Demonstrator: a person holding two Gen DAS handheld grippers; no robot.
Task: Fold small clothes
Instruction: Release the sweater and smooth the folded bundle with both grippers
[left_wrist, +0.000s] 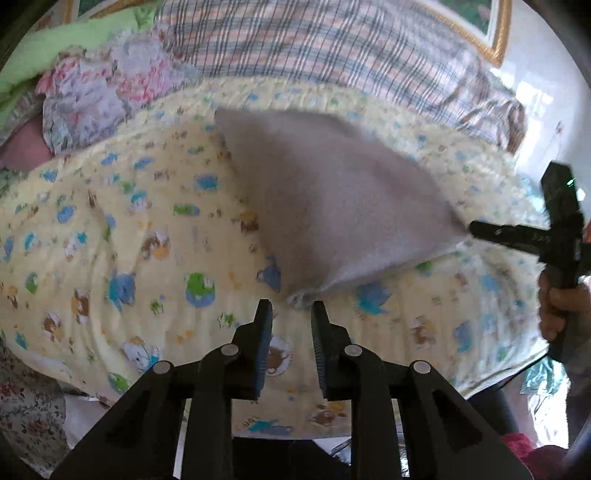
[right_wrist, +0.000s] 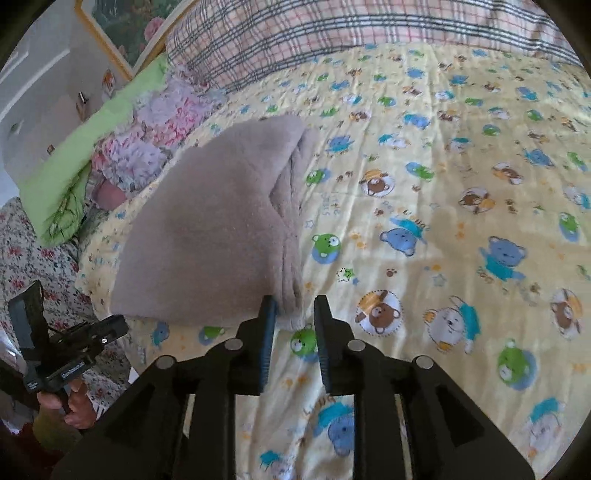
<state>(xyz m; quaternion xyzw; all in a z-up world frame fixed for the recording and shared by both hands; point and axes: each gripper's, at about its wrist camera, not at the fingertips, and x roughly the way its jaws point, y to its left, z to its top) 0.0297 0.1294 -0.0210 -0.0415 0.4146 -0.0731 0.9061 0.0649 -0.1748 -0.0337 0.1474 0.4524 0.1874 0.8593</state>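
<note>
Left wrist view: left gripper open at folded grey garment's near corner; right gripper open beside it on bed.

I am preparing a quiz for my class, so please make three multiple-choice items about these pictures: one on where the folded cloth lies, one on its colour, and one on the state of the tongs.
1. Where does the folded cloth lie?
A. on the yellow cartoon-print bed cover
B. on a wooden chair
C. in a basket

2. What colour is the folded cloth?
A. bright red
B. greyish beige
C. dark blue

3. How do the two tongs stand?
A. both shut on the cloth
B. both open, holding nothing
C. only the left holds the cloth

Answers:
1 A: the folded cloth rests flat on the yellow bed cover.
2 B: its fuzzy surface is a plain greyish beige in both views.
3 B: the left tongs and right tongs each show a gap between the fingers, with cloth only ahead of the tips.
</note>
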